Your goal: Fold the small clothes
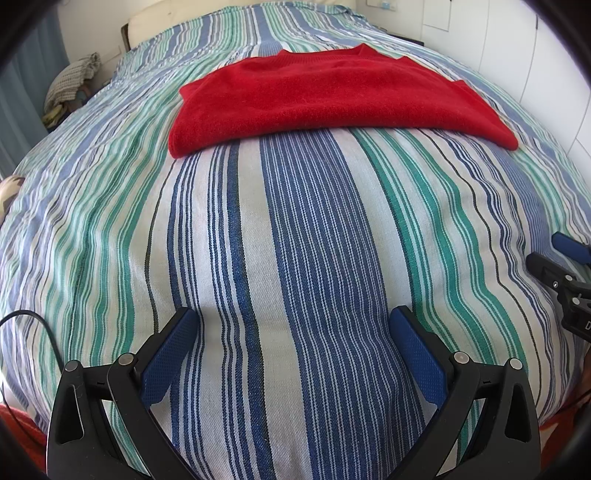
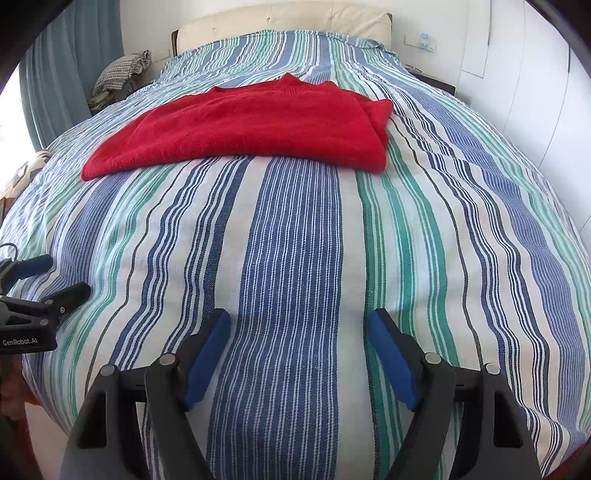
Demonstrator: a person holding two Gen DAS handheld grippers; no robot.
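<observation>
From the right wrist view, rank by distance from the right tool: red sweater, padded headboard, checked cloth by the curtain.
Right tool is open over bare striped bedspread.
1. Red sweater, mid-bed, straight ahead.
2. Checked cloth, beyond the bed's far left corner.
3. Padded headboard, at the far end.

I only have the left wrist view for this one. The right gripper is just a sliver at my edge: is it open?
Observer: Yes. The right gripper stands open, nothing between its pads, only the striped bedspread below.
Reviewer: The sweater's right edge looks flat to me. Is it?
Observer: No. In the right wrist view the red sweater shows stacked layers at that edge, so it is already folded over.
Reviewer: Anything at the head of the bed?
Observer: A cream padded headboard spans it.
</observation>
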